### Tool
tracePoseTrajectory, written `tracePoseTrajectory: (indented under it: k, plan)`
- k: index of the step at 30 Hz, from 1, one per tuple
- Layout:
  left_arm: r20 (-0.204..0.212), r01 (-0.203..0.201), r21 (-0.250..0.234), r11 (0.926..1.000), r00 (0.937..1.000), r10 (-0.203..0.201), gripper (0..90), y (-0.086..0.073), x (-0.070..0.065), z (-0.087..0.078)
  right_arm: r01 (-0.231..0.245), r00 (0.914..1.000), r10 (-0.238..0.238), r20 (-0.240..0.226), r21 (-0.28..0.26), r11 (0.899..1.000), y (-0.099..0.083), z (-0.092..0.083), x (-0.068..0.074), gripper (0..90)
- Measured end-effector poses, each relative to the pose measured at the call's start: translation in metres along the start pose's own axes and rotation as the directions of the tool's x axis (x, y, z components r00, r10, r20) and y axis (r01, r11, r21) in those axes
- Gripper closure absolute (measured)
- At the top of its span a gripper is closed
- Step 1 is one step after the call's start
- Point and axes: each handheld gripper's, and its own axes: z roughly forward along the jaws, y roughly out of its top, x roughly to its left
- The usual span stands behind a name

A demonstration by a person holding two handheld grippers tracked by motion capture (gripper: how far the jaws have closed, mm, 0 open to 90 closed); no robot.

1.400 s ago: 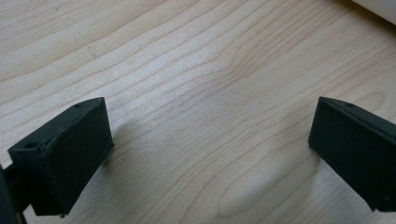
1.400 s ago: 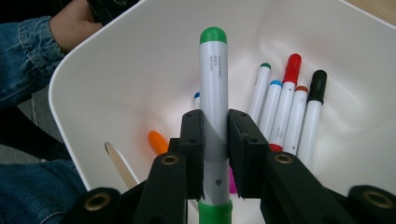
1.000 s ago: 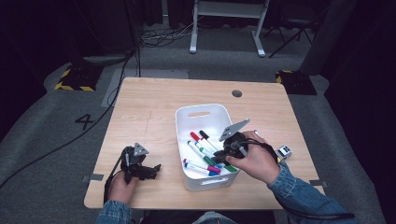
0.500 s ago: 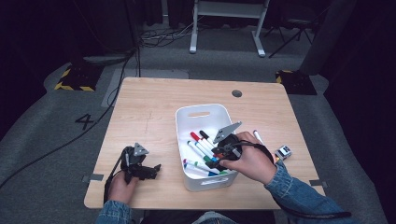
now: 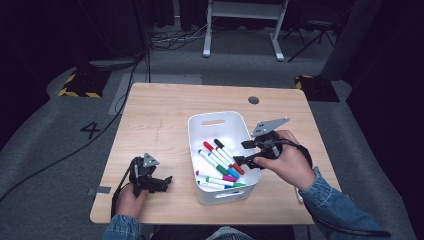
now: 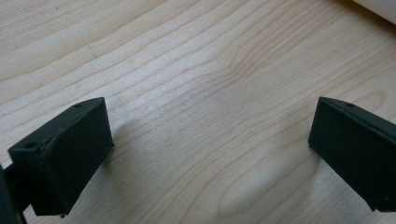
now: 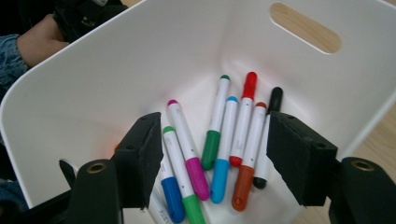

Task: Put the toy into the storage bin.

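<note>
The right gripper (image 5: 246, 152) hangs over the right rim of the white bin (image 5: 216, 120), its jaws parted and nothing between them; they have just been opening, and in the right gripper view (image 7: 212, 158) they frame the bin's floor with only air between the pads. Below them the markers (image 7: 219, 140) lie loose on the bottom of the bin: a magenta one (image 7: 187, 147) and a green-ended one (image 7: 180, 179) side by side at the left, then a green-and-white one (image 7: 215, 123), a light blue one (image 7: 223, 149), a red one (image 7: 243, 119), an orange-brown one (image 7: 249, 154) and a black one (image 7: 268, 135), most touching a neighbour and all lying roughly parallel. A darker blue end (image 7: 172, 198) shows at the bottom left, partly behind the left jaw. In the high view the same markers (image 5: 220, 165) lie in the near half of the bin, some slanted and some across near the front wall. The right hand (image 5: 282, 162), in a denim sleeve (image 5: 330, 205), holds the gripper from the bin's right side. The left gripper (image 5: 160, 182) rests low on the table (image 5: 165, 115), well to the left of the bin, with the left hand (image 5: 129, 200) behind it; in the left gripper view (image 6: 212, 149) its jaws stand wide apart over bare wood grain, holding nothing. The bin's cut-out handle (image 7: 303, 28) shows in the far wall. Beyond the table lie grey floor (image 5: 60, 140) and trailing cables (image 5: 170, 42).
</note>
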Motion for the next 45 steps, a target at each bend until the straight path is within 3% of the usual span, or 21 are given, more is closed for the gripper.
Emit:
tracePoseTrajectory:
  k: [6,11,17,26,31,38,45]
  plan:
    - [0.0,0.0,0.0,1.0,1.0,0.0,0.0,0.0,0.0,0.0,-0.042,0.9984,0.043,0.037,-0.021,0.999,-0.008,-0.017,-0.02,37.3]
    - [0.0,0.0,0.0,1.0,1.0,0.0,0.0,0.0,0.0,0.0,-0.097,0.9931,0.098,0.064,-0.02,0.995,-0.017,-0.023,-0.035,37.9]
    - [0.0,0.0,0.0,1.0,1.0,0.0,0.0,0.0,0.0,0.0,-0.124,0.988,0.126,0.089,-0.03,0.992,-0.026,-0.028,-0.053,39.0]
    - [-0.001,0.0,-0.001,1.0,1.0,0.0,0.0,0.0,0.0,0.0,-0.199,0.9693,0.197,0.147,0.002,0.98,-0.047,-0.025,-0.082,45.1]
    - [-0.001,0.0,-0.001,1.0,1.0,0.0,0.0,0.0,0.0,0.0,-0.217,0.9605,0.21,0.182,0.015,0.976,-0.058,-0.021,-0.096,46.7]
    - [-0.001,0.0,-0.001,1.0,1.0,0.0,0.0,0.0,0.0,0.0,-0.263,0.9386,0.241,0.247,0.06,0.963,-0.077,-0.011,-0.115,52.3]
    - [-0.001,0.0,0.002,1.0,1.0,0.0,0.0,0.0,0.0,0.0,-0.301,0.9232,0.267,0.277,0.089,0.949,-0.091,0.003,-0.129,57.6]
